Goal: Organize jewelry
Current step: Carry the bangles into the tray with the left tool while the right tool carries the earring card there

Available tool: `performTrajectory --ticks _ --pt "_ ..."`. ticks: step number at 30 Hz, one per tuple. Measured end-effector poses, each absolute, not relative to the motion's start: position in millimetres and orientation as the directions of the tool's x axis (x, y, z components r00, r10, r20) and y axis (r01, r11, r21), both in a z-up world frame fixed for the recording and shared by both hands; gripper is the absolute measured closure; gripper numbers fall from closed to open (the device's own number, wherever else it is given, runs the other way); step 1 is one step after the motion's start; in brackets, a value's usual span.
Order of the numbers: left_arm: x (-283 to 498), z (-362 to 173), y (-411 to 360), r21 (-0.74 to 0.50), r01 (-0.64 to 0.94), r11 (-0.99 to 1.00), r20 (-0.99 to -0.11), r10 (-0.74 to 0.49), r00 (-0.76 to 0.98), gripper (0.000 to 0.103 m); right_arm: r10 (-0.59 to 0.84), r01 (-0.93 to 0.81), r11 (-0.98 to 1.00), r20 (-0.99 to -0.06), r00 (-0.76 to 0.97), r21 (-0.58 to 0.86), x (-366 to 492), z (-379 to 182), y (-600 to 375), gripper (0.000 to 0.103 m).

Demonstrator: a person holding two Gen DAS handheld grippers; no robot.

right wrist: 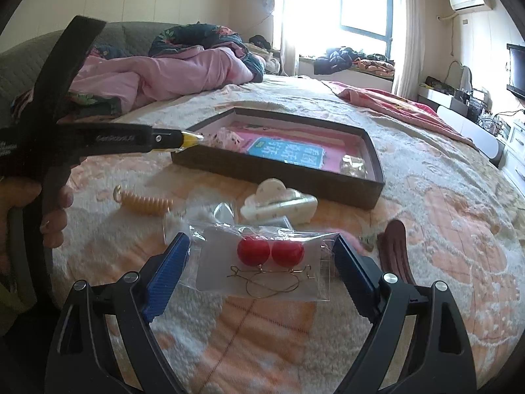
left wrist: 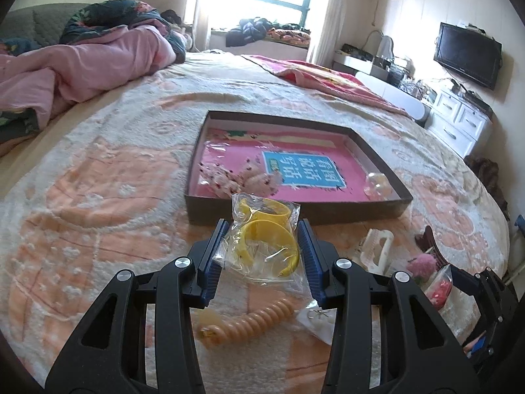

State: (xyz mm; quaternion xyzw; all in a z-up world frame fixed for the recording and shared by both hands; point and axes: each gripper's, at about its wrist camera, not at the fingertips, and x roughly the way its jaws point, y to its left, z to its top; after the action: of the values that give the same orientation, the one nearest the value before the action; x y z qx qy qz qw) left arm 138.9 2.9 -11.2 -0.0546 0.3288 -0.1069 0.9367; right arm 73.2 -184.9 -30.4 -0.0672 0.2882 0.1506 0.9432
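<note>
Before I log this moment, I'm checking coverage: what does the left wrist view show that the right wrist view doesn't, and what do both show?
Only the left wrist view shows the yellow hoop earrings bag clearly, gripped in the left gripper, and a pink fluffy item.

Only the right wrist view shows the person's hand on the left tool, and the red ball earrings bag clearly, between the right gripper's jaws.

Both show the box, the spiral hair tie and the white claw clip.
</note>
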Motion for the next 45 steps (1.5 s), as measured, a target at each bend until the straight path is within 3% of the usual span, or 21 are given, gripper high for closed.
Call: performTrajectory --ticks 19,45 --pt "150 1 23 -0.176 0.124 0.977 -0.580 -0.205 0.788 0.068 0.281 -0.347 0.938 -0.563 0.777 -0.011 130 -3 -173 0.018" --pt "232 -9 -7 -0.160 0.178 0.971 -0.632 -0.239 0.737 0.068 0.189 -0.247 0.969 -0.596 0.781 -0.016 239 1 -215 0.017"
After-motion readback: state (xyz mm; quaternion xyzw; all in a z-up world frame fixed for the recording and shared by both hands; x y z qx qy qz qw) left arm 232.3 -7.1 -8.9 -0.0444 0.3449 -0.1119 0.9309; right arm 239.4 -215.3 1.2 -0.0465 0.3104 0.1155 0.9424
